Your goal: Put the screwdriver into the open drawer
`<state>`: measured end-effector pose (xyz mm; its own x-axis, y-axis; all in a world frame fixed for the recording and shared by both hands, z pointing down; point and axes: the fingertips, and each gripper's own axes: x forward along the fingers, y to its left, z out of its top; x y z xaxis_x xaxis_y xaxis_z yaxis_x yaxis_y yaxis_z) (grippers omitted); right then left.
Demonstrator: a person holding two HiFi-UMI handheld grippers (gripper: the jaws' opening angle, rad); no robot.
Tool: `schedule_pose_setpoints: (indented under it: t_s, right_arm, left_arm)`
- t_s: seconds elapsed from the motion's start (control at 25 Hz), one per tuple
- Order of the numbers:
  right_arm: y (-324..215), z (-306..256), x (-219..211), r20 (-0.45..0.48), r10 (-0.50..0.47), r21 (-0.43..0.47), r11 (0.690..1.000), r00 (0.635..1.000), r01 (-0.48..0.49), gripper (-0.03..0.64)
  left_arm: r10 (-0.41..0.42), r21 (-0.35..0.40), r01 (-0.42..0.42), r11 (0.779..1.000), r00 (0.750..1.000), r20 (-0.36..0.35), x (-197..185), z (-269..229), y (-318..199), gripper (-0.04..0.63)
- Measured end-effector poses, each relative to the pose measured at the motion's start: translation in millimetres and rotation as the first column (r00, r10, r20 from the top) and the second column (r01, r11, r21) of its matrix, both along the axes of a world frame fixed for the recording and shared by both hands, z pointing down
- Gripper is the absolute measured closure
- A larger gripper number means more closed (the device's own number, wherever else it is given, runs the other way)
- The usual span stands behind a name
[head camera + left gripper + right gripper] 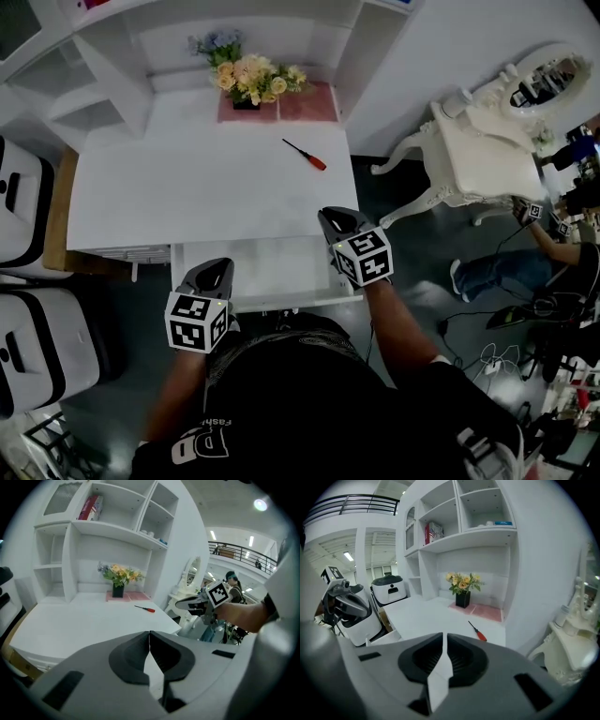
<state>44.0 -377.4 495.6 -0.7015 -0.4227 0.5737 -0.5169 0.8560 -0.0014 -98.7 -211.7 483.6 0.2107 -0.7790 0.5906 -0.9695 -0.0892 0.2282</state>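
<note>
Lying flat on the far right part of the white counter [187,197], the screwdriver [306,155] sits untouched, just near of the pink mat and the flowers [248,77]. Its red handle points near-right and its thin dark shaft far-left. The drawer [253,270] stands pulled out at the counter's near edge and looks bare inside, well apart from the screwdriver.

The left tool [217,267] hangs over the drawer's near-left corner with its jaws closed tip to tip and nothing in them. The right tool [336,217] is at the drawer's far-right corner, its jaws parted by a slim gap and also empty.

Handling guess: small, light and stiff, so no sag and no crush risk. The round shaft and handle will likely roll or skid on the smooth top if nudged sideways. Best hold is probably the red handle, the thicker part, with the jaws set across it from above. The shaft looks too thin for a sure pinch. The right tool is the nearer one and needs to open wider first.
</note>
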Motion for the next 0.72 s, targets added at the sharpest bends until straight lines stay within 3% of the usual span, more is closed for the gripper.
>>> schedule_pose_setpoints:
  t_s: [0.72]
  right_arm:
    - [-95.3, 66.6, -22.4, -0.128, -0.117, 0.016, 0.993, 0.985, 0.12, 0.574]
  left_arm:
    - [-0.179, -0.064, 0.182, 0.981, 0.983, 0.049, -19.8, 16.1, -2.6, 0.58]
